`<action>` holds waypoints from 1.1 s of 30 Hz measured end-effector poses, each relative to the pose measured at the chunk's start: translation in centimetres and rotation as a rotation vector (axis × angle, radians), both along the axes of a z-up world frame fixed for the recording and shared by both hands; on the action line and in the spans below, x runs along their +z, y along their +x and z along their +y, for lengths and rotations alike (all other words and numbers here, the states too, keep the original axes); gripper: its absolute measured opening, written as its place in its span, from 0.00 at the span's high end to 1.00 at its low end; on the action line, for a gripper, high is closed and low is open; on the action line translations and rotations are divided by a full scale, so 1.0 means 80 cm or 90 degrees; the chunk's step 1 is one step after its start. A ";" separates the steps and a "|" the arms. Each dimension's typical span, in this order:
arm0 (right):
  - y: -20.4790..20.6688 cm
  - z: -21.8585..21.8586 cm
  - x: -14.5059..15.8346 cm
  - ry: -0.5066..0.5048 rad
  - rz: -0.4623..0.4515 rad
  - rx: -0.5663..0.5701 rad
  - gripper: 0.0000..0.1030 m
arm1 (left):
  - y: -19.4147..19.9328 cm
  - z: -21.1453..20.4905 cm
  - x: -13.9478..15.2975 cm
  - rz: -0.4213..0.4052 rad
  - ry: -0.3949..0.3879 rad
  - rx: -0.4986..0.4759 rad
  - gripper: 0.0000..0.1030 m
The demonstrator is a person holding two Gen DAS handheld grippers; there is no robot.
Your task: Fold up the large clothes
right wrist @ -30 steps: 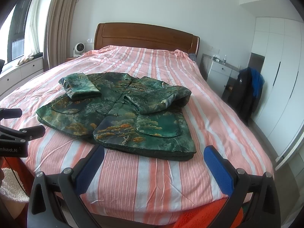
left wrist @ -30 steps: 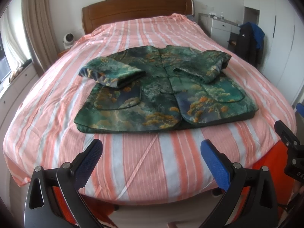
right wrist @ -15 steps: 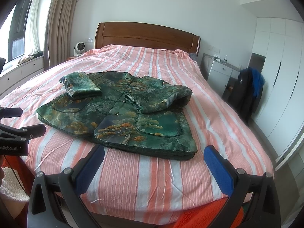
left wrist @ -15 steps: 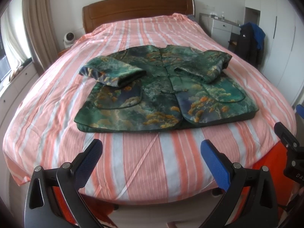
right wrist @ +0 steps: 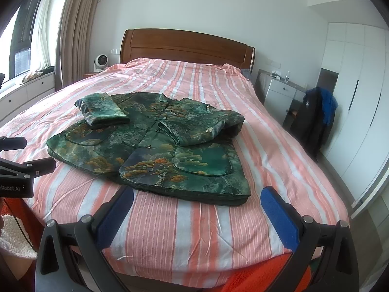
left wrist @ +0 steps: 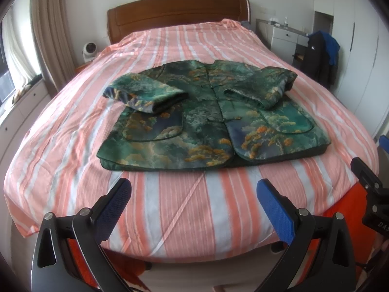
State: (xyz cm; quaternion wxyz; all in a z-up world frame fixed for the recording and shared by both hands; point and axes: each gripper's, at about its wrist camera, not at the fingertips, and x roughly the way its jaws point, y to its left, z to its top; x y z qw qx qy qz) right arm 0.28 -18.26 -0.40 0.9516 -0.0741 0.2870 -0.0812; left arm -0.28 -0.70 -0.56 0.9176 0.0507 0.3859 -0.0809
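Note:
A green padded jacket (left wrist: 209, 121) with orange and blue tree print lies flat, front up, on the striped bed (left wrist: 189, 209). Both sleeves are folded in over its chest. It also shows in the right wrist view (right wrist: 155, 143). My left gripper (left wrist: 193, 194) is open and empty, held over the foot of the bed, short of the jacket's hem. My right gripper (right wrist: 197, 202) is open and empty, also short of the hem, nearer the jacket's right corner. Each gripper's body shows at the edge of the other's view.
The bed has a wooden headboard (right wrist: 187, 46). A white fan (right wrist: 101, 62) stands at the back left. A white drawer unit (right wrist: 279, 95) and a chair with dark clothes (right wrist: 316, 119) stand on the right, beside white wardrobes. An orange rug (right wrist: 262, 275) lies below the bed's foot.
Both grippers have edged slightly closer to the jacket's hem. The jacket has not moved and both grippers stay open.

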 end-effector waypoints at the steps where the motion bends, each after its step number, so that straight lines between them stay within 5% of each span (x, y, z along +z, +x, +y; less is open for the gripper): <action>1: 0.000 0.000 0.000 0.000 0.000 0.000 0.00 | 0.000 0.000 0.000 0.000 0.000 0.001 0.00; 21: -0.001 -0.004 0.000 0.002 0.005 -0.003 0.00 | 0.023 0.037 -0.010 0.024 -0.024 0.017 0.00; 27: 0.006 -0.025 -0.004 0.052 0.016 0.002 0.00 | 0.129 0.193 -0.039 0.116 -0.149 0.134 0.00; 33: 0.051 -0.109 -0.037 0.190 0.027 0.004 0.00 | 0.234 0.245 -0.101 0.202 -0.140 0.122 0.00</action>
